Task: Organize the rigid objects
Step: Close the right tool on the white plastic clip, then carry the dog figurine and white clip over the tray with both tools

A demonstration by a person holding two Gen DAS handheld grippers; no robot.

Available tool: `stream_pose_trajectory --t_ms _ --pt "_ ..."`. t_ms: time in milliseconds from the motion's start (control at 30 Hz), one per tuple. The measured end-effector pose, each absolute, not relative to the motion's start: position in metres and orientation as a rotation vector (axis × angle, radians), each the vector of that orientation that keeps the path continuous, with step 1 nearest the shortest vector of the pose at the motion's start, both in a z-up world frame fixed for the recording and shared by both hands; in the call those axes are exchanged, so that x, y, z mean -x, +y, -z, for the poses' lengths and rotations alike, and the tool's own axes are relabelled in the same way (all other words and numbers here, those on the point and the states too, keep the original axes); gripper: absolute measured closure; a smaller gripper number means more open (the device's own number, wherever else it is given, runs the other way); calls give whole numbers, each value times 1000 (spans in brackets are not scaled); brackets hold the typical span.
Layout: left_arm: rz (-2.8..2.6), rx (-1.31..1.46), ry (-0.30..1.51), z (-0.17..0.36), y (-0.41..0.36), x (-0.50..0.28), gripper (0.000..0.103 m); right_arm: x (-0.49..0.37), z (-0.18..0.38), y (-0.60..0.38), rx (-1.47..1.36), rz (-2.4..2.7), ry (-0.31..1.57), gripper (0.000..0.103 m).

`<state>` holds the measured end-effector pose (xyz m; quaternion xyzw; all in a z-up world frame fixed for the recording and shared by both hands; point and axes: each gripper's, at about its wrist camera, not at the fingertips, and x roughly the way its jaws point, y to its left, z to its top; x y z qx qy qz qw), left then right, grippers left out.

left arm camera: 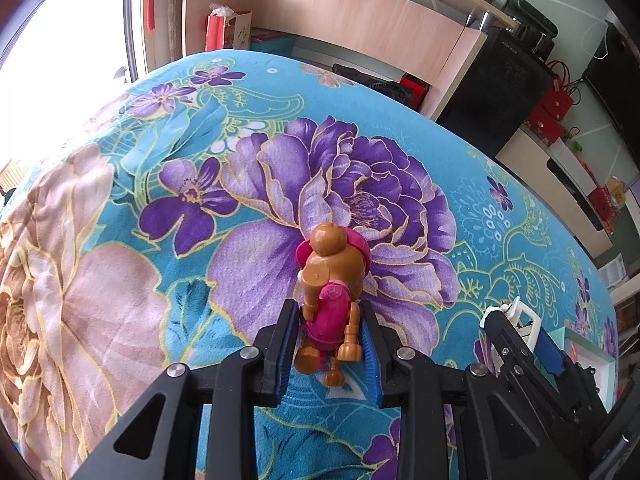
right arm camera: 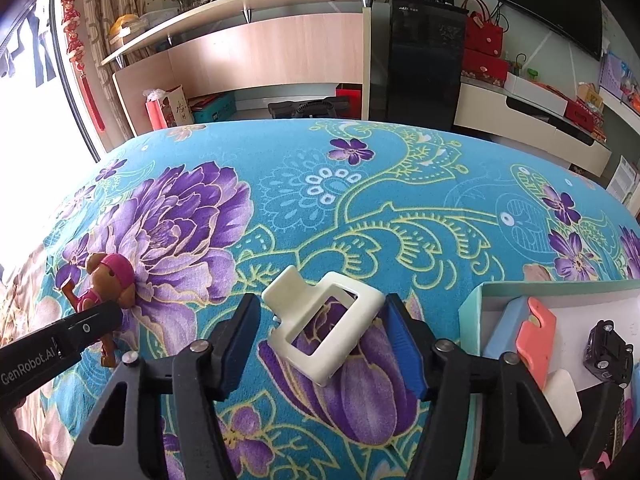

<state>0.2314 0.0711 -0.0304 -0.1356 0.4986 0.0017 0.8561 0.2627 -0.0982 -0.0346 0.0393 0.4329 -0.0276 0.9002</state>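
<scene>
A flowered teal cloth (right arm camera: 360, 208) covers the surface, with shelves behind it. At the right edge a pale box (right arm camera: 472, 312) is cut off, so its contents show only partly. The left gripper (left arm camera: 330, 344) is clamped on a toy dog (left arm camera: 332, 280). The right gripper (right arm camera: 326, 340) straddles a white clip (right arm camera: 332, 320) lying on the cloth; only its right pad seems to touch.

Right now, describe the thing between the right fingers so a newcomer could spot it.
On the turquoise floral cloth, just left of the pale blue box, lies a cream hair claw clip over a purple flower. It sits between the right gripper fingers: the only cream, open-framed piece there, unlike the brown-and-pink toy dog.
</scene>
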Motion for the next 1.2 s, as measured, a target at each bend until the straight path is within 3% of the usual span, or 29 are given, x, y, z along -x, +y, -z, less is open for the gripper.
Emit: stream_pose_trajectory --t_ms 400,800,1200 --pt "-28 243 1025 34 67 -236 71 -257 27 -106 -121 54 888 46" --pt "-6 183 880 -13 63 -217 72 -235 -22 -110 -103 72 801 46" --pt "37 142 781 -49 48 -194 72 -211 -30 -130 -142 107 816 46"
